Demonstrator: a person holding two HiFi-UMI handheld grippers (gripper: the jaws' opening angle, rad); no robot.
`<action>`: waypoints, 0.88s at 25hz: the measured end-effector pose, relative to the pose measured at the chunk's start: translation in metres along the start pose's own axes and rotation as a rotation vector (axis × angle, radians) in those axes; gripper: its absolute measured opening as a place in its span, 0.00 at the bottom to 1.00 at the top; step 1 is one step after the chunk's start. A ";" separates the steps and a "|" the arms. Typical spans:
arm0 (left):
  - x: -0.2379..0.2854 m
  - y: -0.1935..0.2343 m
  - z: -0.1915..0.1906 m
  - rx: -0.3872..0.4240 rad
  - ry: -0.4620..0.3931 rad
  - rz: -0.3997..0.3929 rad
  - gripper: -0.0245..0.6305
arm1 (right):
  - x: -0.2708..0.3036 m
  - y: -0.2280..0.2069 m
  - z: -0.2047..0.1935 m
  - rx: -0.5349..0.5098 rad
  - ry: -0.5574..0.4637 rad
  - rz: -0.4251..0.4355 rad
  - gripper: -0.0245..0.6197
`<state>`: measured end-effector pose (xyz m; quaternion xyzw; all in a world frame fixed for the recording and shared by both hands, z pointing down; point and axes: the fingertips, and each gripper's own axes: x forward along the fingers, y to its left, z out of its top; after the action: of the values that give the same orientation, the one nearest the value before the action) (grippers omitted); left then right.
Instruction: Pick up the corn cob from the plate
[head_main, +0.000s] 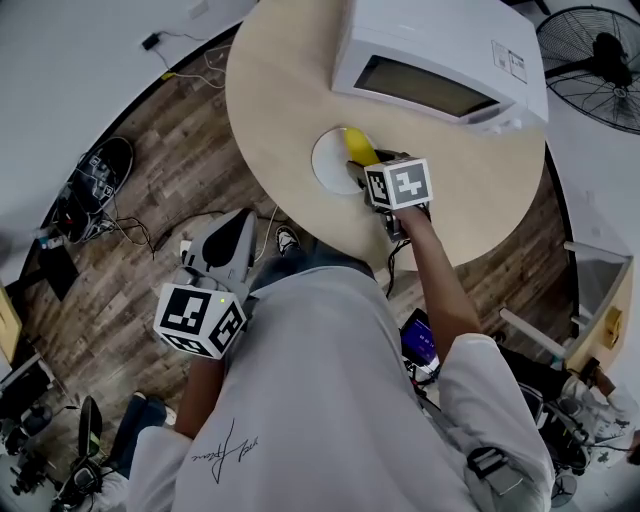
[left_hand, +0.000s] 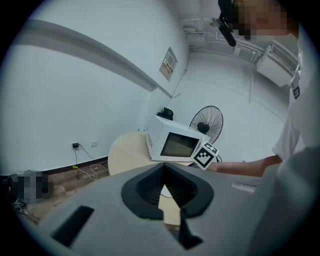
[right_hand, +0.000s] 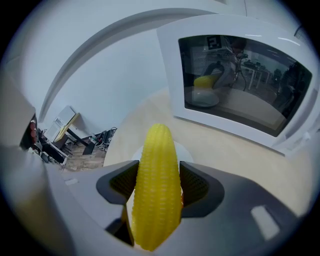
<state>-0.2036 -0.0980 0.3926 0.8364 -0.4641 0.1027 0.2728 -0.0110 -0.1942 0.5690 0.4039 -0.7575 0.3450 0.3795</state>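
Observation:
A yellow corn cob (right_hand: 157, 185) stands lengthwise between the jaws of my right gripper (right_hand: 158, 172), which is shut on it. In the head view this right gripper (head_main: 358, 170) is over the right edge of the white plate (head_main: 328, 160), with the corn cob (head_main: 358, 148) sticking out ahead of it. The plate (right_hand: 185, 150) shows just behind the cob; I cannot tell whether the cob still touches it. My left gripper (head_main: 238, 225) hangs low beside the person's body, off the table, its jaws together and holding nothing. The left gripper view shows that gripper (left_hand: 163, 172) pointing toward the table.
A white microwave (head_main: 440, 60) with its door closed sits at the back of the round wooden table (head_main: 280, 90), close beyond the plate. A floor fan (head_main: 595, 65) stands behind the table on the right. Cables (head_main: 215, 70) lie on the floor at the left.

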 end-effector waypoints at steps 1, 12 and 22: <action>-0.001 0.000 0.000 0.001 -0.001 0.000 0.04 | -0.001 0.001 -0.001 0.005 -0.003 0.001 0.45; -0.003 -0.004 -0.001 -0.002 -0.014 -0.005 0.04 | -0.015 0.005 -0.006 0.037 -0.040 0.008 0.45; -0.007 -0.005 0.001 0.003 -0.024 -0.014 0.04 | -0.032 0.014 -0.006 0.053 -0.079 0.005 0.45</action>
<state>-0.2040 -0.0914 0.3867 0.8412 -0.4614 0.0914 0.2669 -0.0087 -0.1715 0.5414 0.4254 -0.7633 0.3496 0.3378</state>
